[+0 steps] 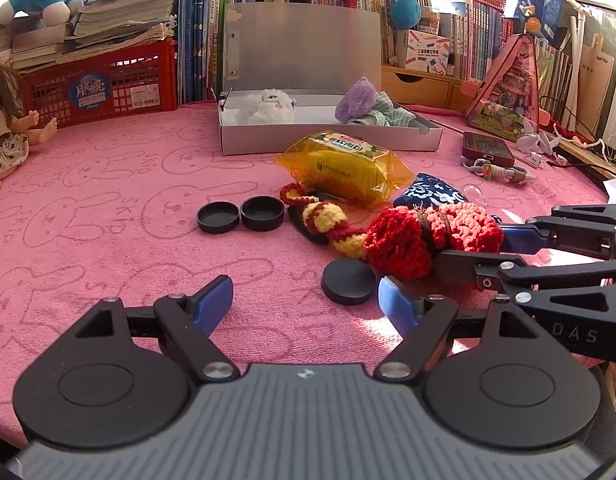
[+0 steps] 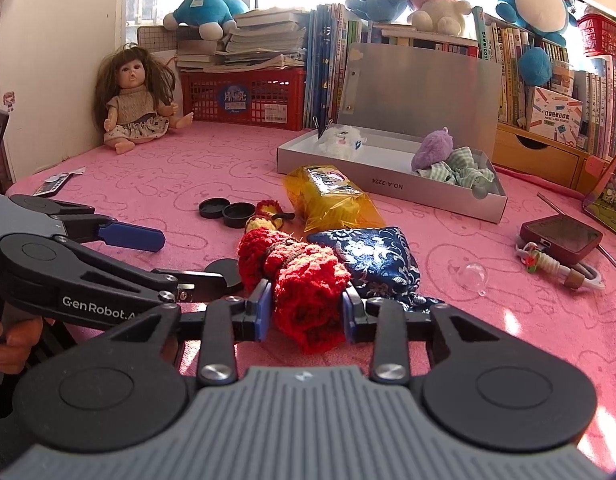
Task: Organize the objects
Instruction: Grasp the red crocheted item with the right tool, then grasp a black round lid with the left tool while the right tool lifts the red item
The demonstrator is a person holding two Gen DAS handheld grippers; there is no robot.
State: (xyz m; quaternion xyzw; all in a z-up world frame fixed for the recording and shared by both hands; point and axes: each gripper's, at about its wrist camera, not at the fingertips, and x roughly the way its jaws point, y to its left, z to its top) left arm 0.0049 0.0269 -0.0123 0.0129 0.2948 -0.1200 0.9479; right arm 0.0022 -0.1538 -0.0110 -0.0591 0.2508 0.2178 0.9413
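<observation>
Red crocheted yarn (image 2: 308, 296) sits pinched between the right tongs (image 2: 307, 308), low over the pink cloth (image 2: 147, 184); left tongs (image 1: 303, 300) hang spread, holding nothing. Lift it straight so the yellow tail clears three black caps (image 1: 217, 217), then carry to the box (image 2: 388, 188) holding two plush toys.

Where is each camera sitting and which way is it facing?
Left wrist: on the left gripper, open, low over the pink towel-covered table, facing the open grey cardboard box; the right gripper enters from the right.
Right wrist: on the right gripper, shut on the red crocheted yarn bundle, facing the same box; the left gripper and fingers of the person's hand show at left.
Shared: box, bundle, each other's gripper.
</observation>
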